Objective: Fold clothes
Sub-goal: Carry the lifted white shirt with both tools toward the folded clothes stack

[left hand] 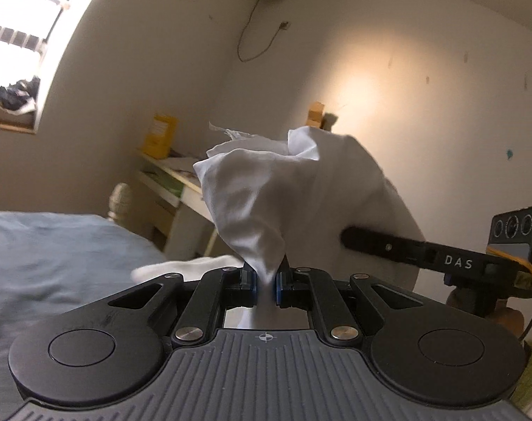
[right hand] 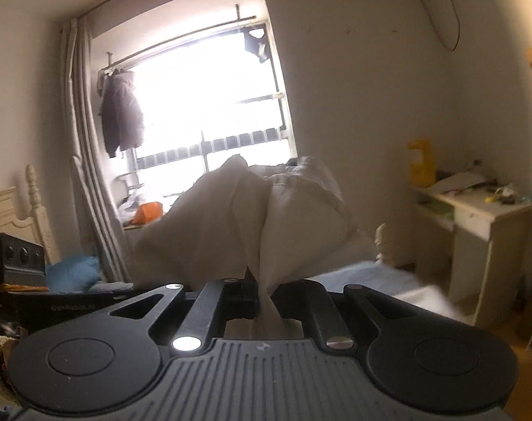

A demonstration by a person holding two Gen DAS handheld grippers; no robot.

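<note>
While the bed [left hand: 55, 245] with its blue sheet lies low beneath, the white garment [left hand: 266, 193] hangs in the air above it, bunched and billowing upward from both pinch points; its long axis cannot be told. Left tongs [left hand: 265, 286] are clamped on one fold, right tongs [right hand: 264, 296] on another.
</note>
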